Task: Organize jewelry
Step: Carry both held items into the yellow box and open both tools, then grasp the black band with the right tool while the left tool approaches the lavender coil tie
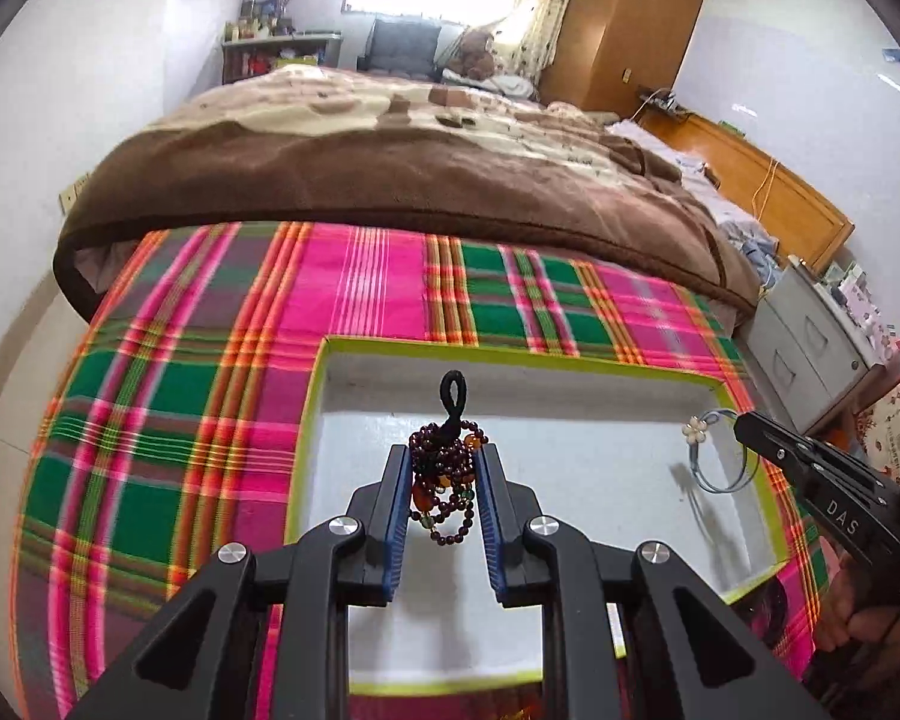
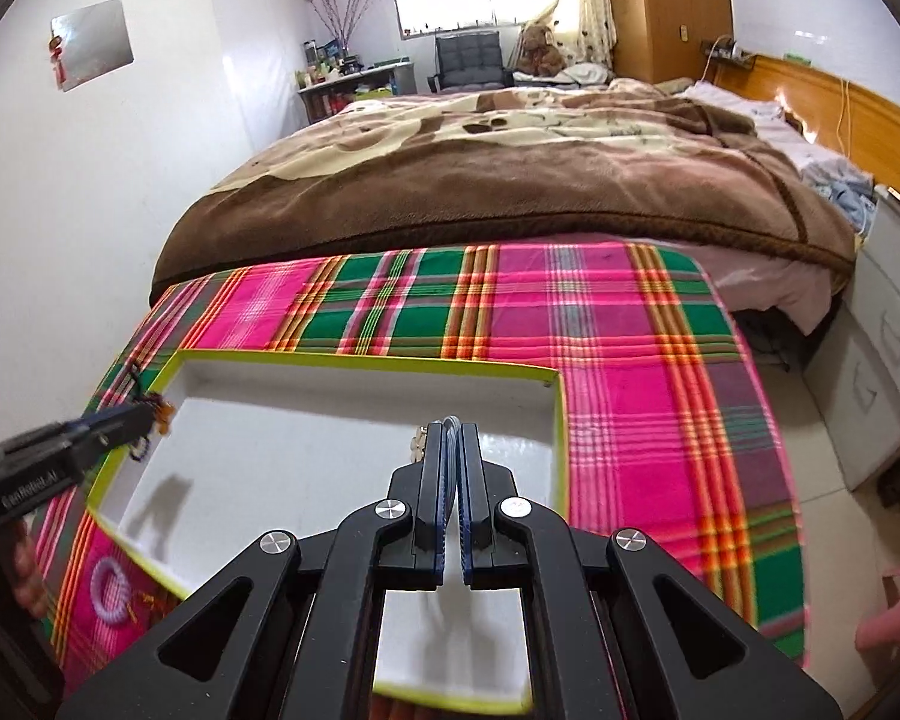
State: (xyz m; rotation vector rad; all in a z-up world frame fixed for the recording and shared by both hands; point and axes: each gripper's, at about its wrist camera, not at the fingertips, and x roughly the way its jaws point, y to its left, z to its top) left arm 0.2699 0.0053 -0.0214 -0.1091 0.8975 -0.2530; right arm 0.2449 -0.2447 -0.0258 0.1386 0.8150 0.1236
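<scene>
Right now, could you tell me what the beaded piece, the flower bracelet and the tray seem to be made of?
Beaded piece in the left tool: glossy dark red beads, glass or stone, with amber ones, on black cord.
Flower bracelet in the right tool: thin pale blue cord with a pearly flower, probably plastic or shell.
Tray: likely matte white cardboard with a lime-green rim.

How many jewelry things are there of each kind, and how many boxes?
Dark bead strings: 1, the dark beaded strand in the left gripper.
Blue cord pieces: 1, the flower cord bracelet in the right gripper.
Pale coil bracelets: 1, the coil bracelet on the plaid cloth.
Boxes: 1, the white box.
Total: 4.
</scene>
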